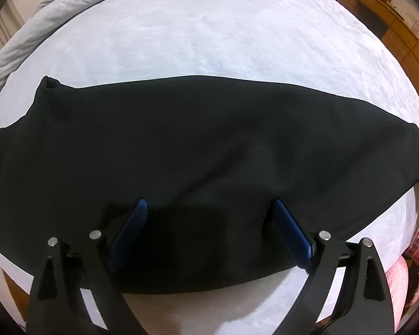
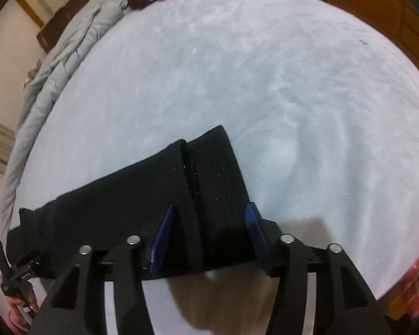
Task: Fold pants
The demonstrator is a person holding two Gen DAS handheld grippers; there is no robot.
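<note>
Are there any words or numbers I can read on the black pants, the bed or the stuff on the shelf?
No text can be read in either view.
Black pants: no label, brand or number shows.
White bed cover: plain, nothing written.
Wooden shelf: a pale panel at its right end may carry marks, but they are too small and blurred to read.

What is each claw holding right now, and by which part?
Nothing: the left claw and right claw are open over the black pants.
</note>
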